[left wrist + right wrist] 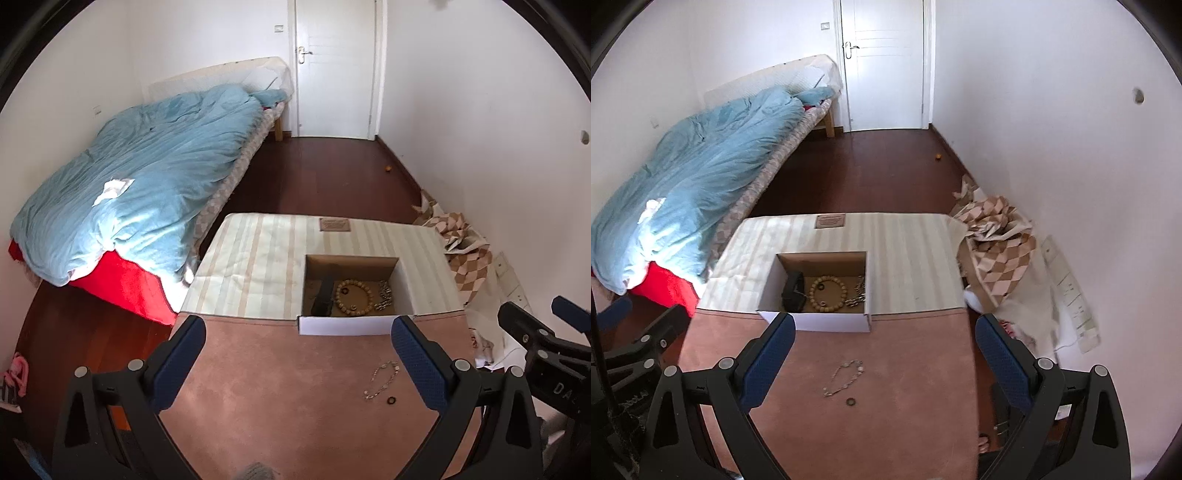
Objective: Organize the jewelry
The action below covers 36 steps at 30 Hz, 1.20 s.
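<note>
With both the left gripper (298, 360) and right gripper (885, 356) spread wide and empty, the chain (844, 377) and ring (851, 401) lying near on the pink cloth (905, 406) seemingly awaited pickup for the far box (816, 321).

My left gripper (297, 334) and right gripper (884, 334) had matt black plastic frames with dimpled blue rubbery pads (768, 363). Pink cloth (886, 424) under them looked soft, napped, matt. Box (816, 321) was cardboard, white outside, raw brown inside. Beaded bracelet (828, 293) looked like matt wood; chain (846, 376) glinted like metal. Floor (871, 170) was dark glossy wood; duvet (147, 173) was crumpled blue cloth.
</note>
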### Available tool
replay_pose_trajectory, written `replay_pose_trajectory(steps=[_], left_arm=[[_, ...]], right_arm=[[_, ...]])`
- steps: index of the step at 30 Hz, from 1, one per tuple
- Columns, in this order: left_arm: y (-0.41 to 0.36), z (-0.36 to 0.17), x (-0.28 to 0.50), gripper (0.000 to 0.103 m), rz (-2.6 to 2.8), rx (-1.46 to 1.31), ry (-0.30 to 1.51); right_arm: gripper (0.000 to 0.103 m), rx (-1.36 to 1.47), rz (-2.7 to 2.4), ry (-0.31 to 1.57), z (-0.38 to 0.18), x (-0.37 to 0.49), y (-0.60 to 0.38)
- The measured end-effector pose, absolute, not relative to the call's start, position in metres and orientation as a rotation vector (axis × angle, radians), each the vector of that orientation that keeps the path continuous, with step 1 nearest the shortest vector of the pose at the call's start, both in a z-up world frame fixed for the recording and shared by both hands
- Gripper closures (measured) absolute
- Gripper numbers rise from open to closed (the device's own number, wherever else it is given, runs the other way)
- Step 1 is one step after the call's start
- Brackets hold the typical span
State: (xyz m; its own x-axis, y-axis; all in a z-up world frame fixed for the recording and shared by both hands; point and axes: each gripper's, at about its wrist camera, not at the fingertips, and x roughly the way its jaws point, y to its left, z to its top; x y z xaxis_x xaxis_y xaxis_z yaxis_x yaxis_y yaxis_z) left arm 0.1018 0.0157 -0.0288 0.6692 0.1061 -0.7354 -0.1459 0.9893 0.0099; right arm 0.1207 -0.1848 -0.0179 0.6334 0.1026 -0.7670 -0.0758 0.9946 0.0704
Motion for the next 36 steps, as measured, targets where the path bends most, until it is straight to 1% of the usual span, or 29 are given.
replay_pose_trajectory(steps=[2, 5, 7, 8, 9, 12, 14, 17, 20, 21, 22, 25, 27, 29, 30, 36], left_arm=[[0.017, -0.039, 0.103, 0.0, 0.156, -0.048, 0.842], [0.016, -0.07, 0.106, 0.0, 0.156, -0.046, 0.907], [0.015, -0.096, 0.109, 0.0, 0.155, -0.031, 0.968], [0.014, -0.113, 0.111, 0.0, 0.159, -0.022, 1.008], [0.014, -0.126, 0.112, 0.0, 0.164, -0.011, 1.037], [0.012, -0.172, 0.115, 0.0, 0.178, 0.03, 1.14], [0.012, -0.199, 0.114, 0.0, 0.182, 0.04, 1.203], [0.015, -0.22, 0.113, 0.0, 0.189, 0.051, 1.249], [0.02, -0.23, 0.111, 0.0, 0.2, 0.06, 1.267], [0.022, -0.231, 0.111, 0.0, 0.204, 0.062, 1.268], [0.023, -0.231, 0.112, 0.0, 0.207, 0.063, 1.268], [0.029, -0.232, 0.115, 0.0, 0.213, 0.06, 1.269], [0.031, -0.229, 0.116, 0.0, 0.214, 0.059, 1.265], [0.031, -0.227, 0.118, 0.0, 0.215, 0.064, 1.264], [0.03, -0.227, 0.119, 0.0, 0.213, 0.065, 1.263], [0.013, -0.219, 0.134, 0.001, 0.147, 0.043, 1.239]], right_arm=[[0.004, 0.079, 0.151, 0.923, -0.036, 0.123, -0.187], [0.004, 0.074, 0.144, 0.991, -0.075, 0.125, -0.187], [0.015, 0.061, 0.163, 1.042, -0.109, 0.125, -0.184], [0.032, 0.061, 0.176, 1.068, -0.124, 0.125, -0.182], [0.045, 0.069, 0.203, 1.102, -0.143, 0.126, -0.18], [0.053, 0.11, 0.258, 1.168, -0.191, 0.124, -0.176], [0.055, 0.117, 0.281, 1.175, -0.211, 0.121, -0.17], [0.056, 0.103, 0.302, 1.175, -0.231, 0.118, -0.16], [0.056, 0.067, 0.293, 1.17, -0.242, 0.118, -0.151], [0.06, 0.055, 0.282, 1.176, -0.246, 0.119, -0.149], [0.062, 0.039, 0.276, 1.156, -0.245, 0.118, -0.147], [0.072, -0.015, 0.251, 1.142, -0.245, 0.121, -0.14], [0.089, -0.053, 0.227, 1.126, -0.246, 0.121, -0.136], [0.095, -0.062, 0.218, 1.119, -0.245, 0.122, -0.137], [0.103, -0.052, 0.218, 1.121, -0.244, 0.124, -0.139], [0.103, 0.083, 0.177, 1.11, -0.229, 0.131, -0.175]])
